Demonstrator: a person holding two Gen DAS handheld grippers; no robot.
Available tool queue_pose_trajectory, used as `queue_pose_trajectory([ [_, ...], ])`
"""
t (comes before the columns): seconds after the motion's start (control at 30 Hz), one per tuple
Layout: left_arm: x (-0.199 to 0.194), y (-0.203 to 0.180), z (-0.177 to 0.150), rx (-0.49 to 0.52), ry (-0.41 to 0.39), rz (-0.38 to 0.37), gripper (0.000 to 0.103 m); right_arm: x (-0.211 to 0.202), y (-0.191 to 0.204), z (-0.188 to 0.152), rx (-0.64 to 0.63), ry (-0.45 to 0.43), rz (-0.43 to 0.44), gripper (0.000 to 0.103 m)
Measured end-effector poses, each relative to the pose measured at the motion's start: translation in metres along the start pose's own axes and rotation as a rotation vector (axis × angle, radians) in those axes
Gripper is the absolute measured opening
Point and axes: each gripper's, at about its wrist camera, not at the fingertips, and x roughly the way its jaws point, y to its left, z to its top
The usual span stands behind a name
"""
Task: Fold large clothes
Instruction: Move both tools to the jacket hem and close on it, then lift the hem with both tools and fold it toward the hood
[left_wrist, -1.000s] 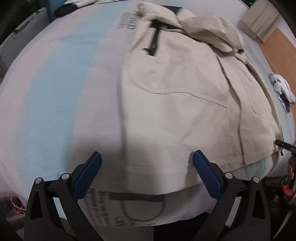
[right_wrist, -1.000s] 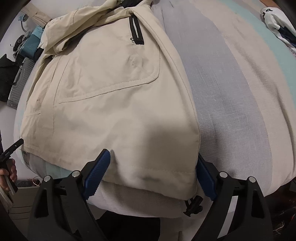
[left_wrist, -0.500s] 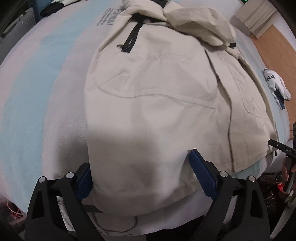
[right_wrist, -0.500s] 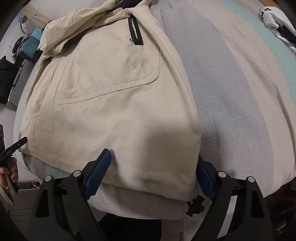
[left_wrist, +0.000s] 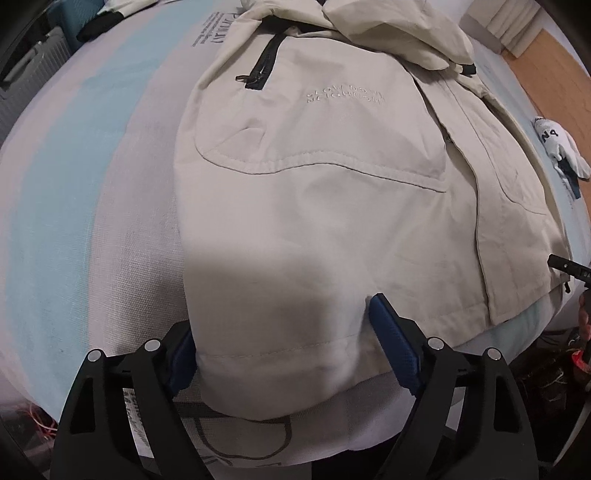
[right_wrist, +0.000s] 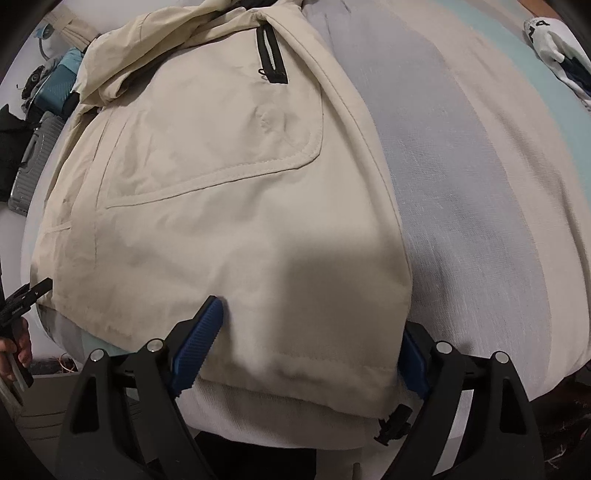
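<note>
The left hand-held gripper (left_wrist: 280, 343) is set over the lower left corner of the beige hooded jacket (left_wrist: 314, 206), its jaws apart and just narrowed, with the hem lying between the blue pads (left_wrist: 391, 347). One pad is tucked under the jacket's side edge; whether either pad presses on the cloth yet cannot be told. The right hand-held gripper (right_wrist: 306, 350) is placed likewise at the lower right corner of the jacket (right_wrist: 221, 192), jaws spread, one pad on the fabric and the other half hidden behind the side seam.

The jacket is spread front-up on the striped bedspread (left_wrist: 92, 166), hem at the near edge of the bed, hood (left_wrist: 399, 33) bunched at the far end. A white glove (left_wrist: 559, 147) lies on the bed beside it.

Should the jaws close, only the top layer might be caught, so the back panel would lag and the fold skew. The drawcord toggle (right_wrist: 393, 424) hanging below the hem could snag a pad, or bedspread could be pinched along with the cloth.
</note>
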Motion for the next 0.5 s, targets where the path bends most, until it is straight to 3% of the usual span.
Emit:
queue_pose_trajectory([
  [0.2,-0.004,-0.005,0.001,-0.005,-0.007,0.013,0.068,0.000,-0.003,0.000,0.023,0.000,-0.010,0.078],
  [0.37,-0.007,-0.010,0.005,-0.012,0.005,0.003,0.041,-0.011,-0.020,-0.004,0.074,0.000,-0.010,0.045],
  [0.47,-0.011,-0.023,0.011,0.030,0.001,0.041,0.029,-0.016,-0.018,-0.003,0.054,0.003,-0.028,0.029],
  [0.5,-0.012,-0.023,0.012,0.034,0.002,0.046,0.027,-0.017,-0.016,-0.003,0.041,0.003,-0.033,0.019],
])
